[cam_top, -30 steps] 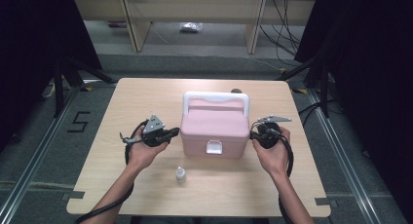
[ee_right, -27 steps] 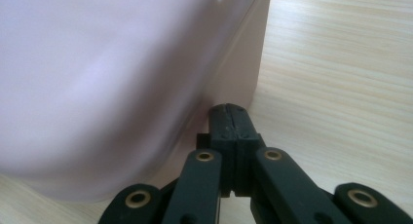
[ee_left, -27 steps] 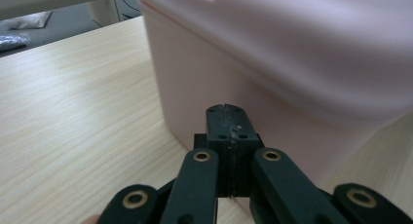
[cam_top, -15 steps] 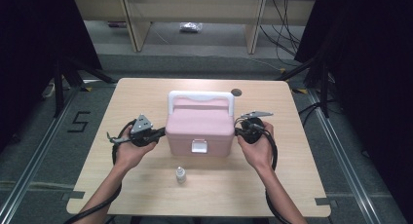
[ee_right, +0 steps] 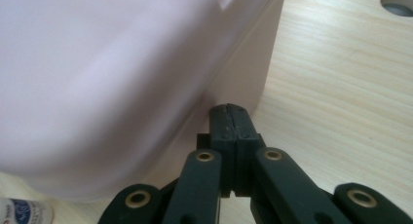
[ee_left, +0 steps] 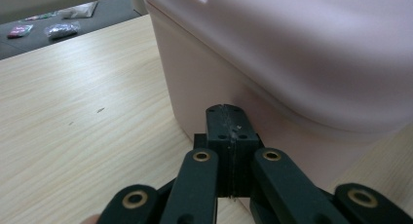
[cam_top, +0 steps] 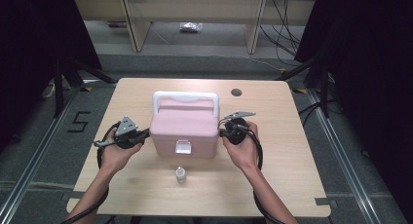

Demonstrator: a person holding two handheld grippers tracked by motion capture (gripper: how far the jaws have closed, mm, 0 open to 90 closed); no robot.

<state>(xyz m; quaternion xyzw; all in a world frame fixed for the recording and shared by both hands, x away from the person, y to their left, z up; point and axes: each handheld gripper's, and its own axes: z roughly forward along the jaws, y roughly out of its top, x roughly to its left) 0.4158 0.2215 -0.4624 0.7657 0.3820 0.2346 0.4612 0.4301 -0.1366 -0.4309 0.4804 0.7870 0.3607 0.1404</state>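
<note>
the pink box (cam_top: 184, 128) sits near the middle of the table (cam_top: 292, 151), a hard plastic case with a white carry handle (cam_top: 186, 98) standing up along its far edge and a white latch (cam_top: 183, 146) on the front wall. it looks stiff and smooth, probably slippery on the sides, and bulky enough that its weight depends on what is inside, which i cannot tell. the handle would be the natural place to lift it; for sliding, the lower side walls under the lid's overhang give a flat place to push.

that is where both tools are. the left tool (ee_left: 226, 112) has its jaws closed together, empty, the tip against the box's left wall. the right tool (ee_right: 230, 110) is likewise closed on nothing, its tip at the right wall. the box is pinched between them rather than gripped.

compared with a second ago, the box and both hands have travelled together toward the left of the table. the small bottle (cam_top: 180, 174) near the front edge has stayed put and now lies in front of the latch.
</note>
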